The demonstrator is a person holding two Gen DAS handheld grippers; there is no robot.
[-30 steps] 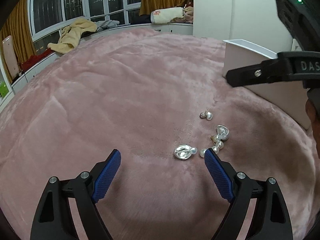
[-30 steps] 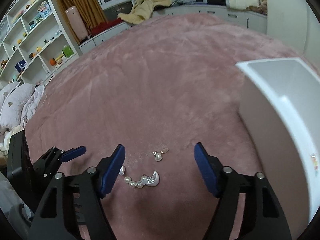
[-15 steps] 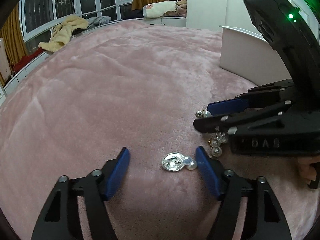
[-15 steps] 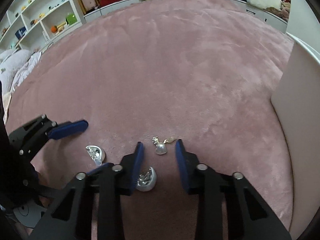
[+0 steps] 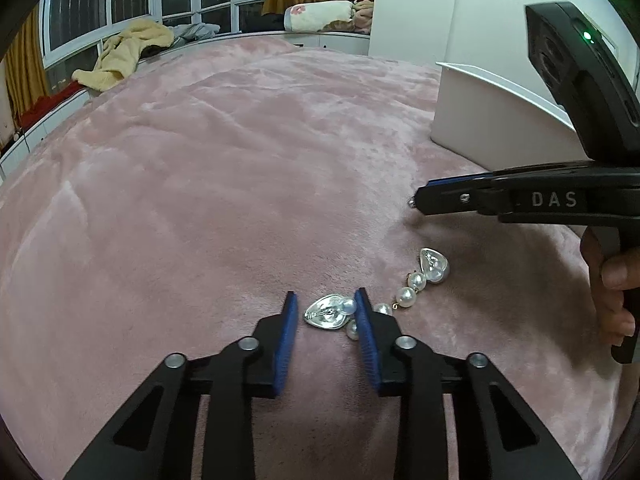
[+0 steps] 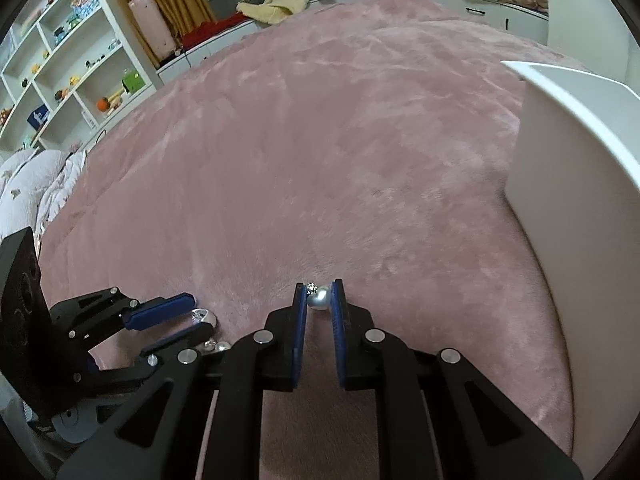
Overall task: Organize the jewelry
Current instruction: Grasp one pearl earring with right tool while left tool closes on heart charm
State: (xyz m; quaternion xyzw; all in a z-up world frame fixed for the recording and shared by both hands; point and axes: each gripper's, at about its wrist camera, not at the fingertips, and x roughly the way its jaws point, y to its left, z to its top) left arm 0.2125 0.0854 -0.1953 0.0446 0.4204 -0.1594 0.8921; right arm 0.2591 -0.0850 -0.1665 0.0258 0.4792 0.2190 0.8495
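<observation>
Barely started, by the look of it: every piece is still out on the pink plush bed (image 5: 224,184), near its edge by the white box (image 6: 580,208), and nothing can be seen inside that box, whose interior is hidden anyway.

The left hand-held gripper (image 5: 326,304) is closing around a silver heart-shaped earring (image 5: 326,314), shiny and dished, with small round pearls hanging off it. The far pad looks to be at the pearl, but a gap is left on the near side, so it isn't pinched yet.

The right hand-held gripper (image 6: 320,294) is closing too, and a single round pearl stud (image 6: 319,298) with a tiny sparkly bit on top is already squeezed between its blue ribbed pads, still down on the fleece.

A second silver heart with a short string of pearls (image 5: 424,274) is left lying between the two pieces being picked.

So: two pieces being gripped, one untouched, all three yet to be put away.
</observation>
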